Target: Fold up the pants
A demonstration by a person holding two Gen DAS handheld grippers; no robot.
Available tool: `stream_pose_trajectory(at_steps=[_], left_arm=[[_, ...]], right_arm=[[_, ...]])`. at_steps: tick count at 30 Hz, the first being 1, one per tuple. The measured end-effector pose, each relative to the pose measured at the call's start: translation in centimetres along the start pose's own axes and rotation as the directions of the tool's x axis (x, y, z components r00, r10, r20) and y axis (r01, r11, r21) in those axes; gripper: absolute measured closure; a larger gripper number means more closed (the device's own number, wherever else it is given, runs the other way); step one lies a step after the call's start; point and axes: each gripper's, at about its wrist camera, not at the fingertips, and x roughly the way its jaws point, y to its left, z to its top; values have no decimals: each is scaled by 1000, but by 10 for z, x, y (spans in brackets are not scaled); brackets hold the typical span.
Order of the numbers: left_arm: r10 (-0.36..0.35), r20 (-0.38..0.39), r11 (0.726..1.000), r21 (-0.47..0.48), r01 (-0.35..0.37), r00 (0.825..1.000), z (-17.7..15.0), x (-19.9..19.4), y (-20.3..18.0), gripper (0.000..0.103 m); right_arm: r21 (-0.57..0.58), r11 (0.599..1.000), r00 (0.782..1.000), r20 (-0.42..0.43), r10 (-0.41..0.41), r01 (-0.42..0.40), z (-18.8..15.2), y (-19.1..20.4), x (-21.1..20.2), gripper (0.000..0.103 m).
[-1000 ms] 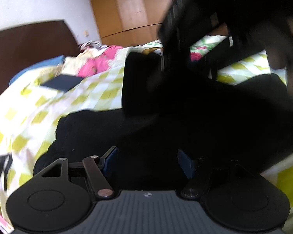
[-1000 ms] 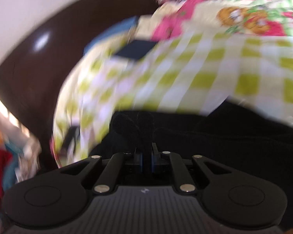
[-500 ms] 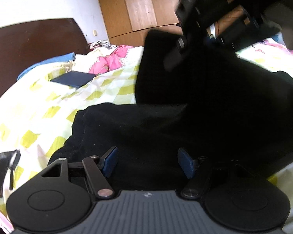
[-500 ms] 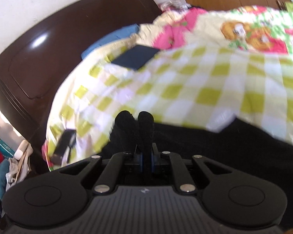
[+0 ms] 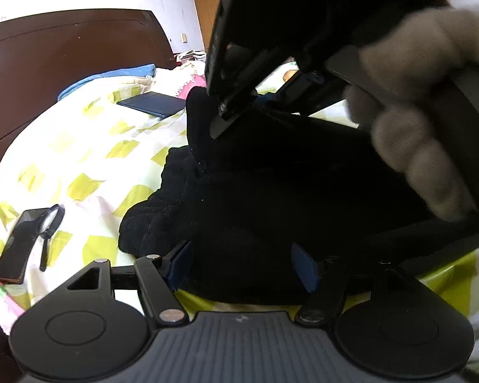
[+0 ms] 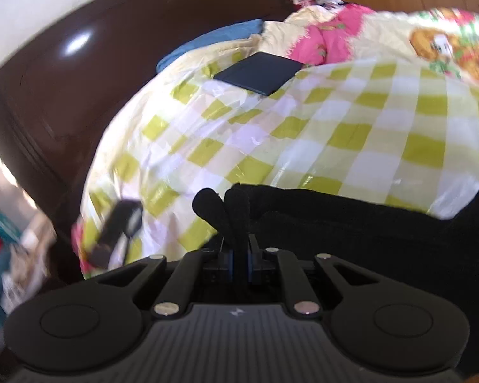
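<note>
Jaws, right: the right gripper (image 6: 239, 257) is seen pinched tight on a bunched edge of the black pants (image 6: 383, 223).
Jaws, left: the left gripper (image 5: 239, 263) is held spread wide, dark cloth lying between the blue pads (image 5: 180, 260), none of it visibly pressed.
Pants: spread dark across the checked bedspread (image 5: 79, 159), the long axis judged to run rightward from the held edge.
Nearer hand: the right, already holding; its gloved hand (image 5: 431, 134) is carried above the cloth.
Next move: a fold toward the far end is judged likely.
</note>
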Motion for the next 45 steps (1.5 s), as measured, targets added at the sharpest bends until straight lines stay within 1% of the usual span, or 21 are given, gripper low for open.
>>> stream_pose_trajectory(at_steps=[6,10,13,14,15,16,18,19,21,23,26,29,32,34,36,38,39,40,42,44,45], left_arm=[[-20,-34,1000,-25,19,999,-1,14,6,22],[-29,-33,999,-40,28,999,-2,12,5,22],[-35,-32,998,-44,34,999,-8,10,5,22],[-36,-31,998,-46,35,999,-9,13,8,22],[-35,-31,998,-46,34,999,-10,13,9,22],[-36,-31,998,-46,35,999,-10,13,9,22],[-35,-32,998,-44,34,999,-10,13,10,21],[-32,-33,999,-32,31,999,-11,12,10,21],[-30,-26,999,-32,30,999,-12,8,10,21],[-32,-28,999,-35,31,999,-13,4,11,21],[-25,-18,999,-22,25,1000,-12,-5,12,21],[14,-3,1000,10,-14,1000,-8,-19,13,21],[33,41,999,17,-33,999,2,-32,15,21],[32,77,999,16,-34,996,13,-36,14,21],[24,115,999,21,-27,993,25,-34,7,21],[20,140,999,37,-25,990,35,-24,-2,21],[10,147,999,46,-17,989,40,-19,-8,21],[-7,145,999,54,-1,989,44,-12,-13,21],[-33,87,996,81,26,996,48,12,-25,19],[-7,-7,991,135,8,1000,43,42,-32,19],[-1,-33,988,155,7,999,34,48,-37,19]], right_arm=[[-11,1000,992,128,0,1,21,9,-25,93],[-68,998,984,180,9,4,19,30,-18,93],[-115,993,991,133,11,4,8,41,5,93],[-146,989,996,92,0,13,2,45,17,92],[-180,984,1000,12,-2,4,-4,48,31,89],[-198,980,998,-68,-8,-6,-11,49,43,88],[-210,977,990,-142,5,-35,-24,48,53,82],[-222,974,985,-175,15,-54,-28,48,55,75],[-189,978,983,-174,51,-84,-29,45,47,71],[-165,978,981,-166,96,-124,-26,41,33,69],[-131,982,984,-129,122,-139,-20,32,2,64],[-117,990,995,-77,70,-79,-19,11,-38,59],[-86,995,998,-32,-61,58,-24,-27,-80,58],[-53,983,984,-13,-176,175,-30,-58,-104,58],[8,961,961,-16,-276,277,-37,-90,-125,56],[75,941,943,-3,-332,331,-45,-118,-142,56],[106,934,939,-2,-344,342,-48,-129,-147,56],[127,929,937,-5,-350,348,-50,-140,-148,57],[172,912,927,-17,-376,373,-54,-158,-148,57],[232,915,944,-48,-328,330,-56,-177,-142,57],[264,912,949,-45,-312,313,-56,-185,-140,57]])
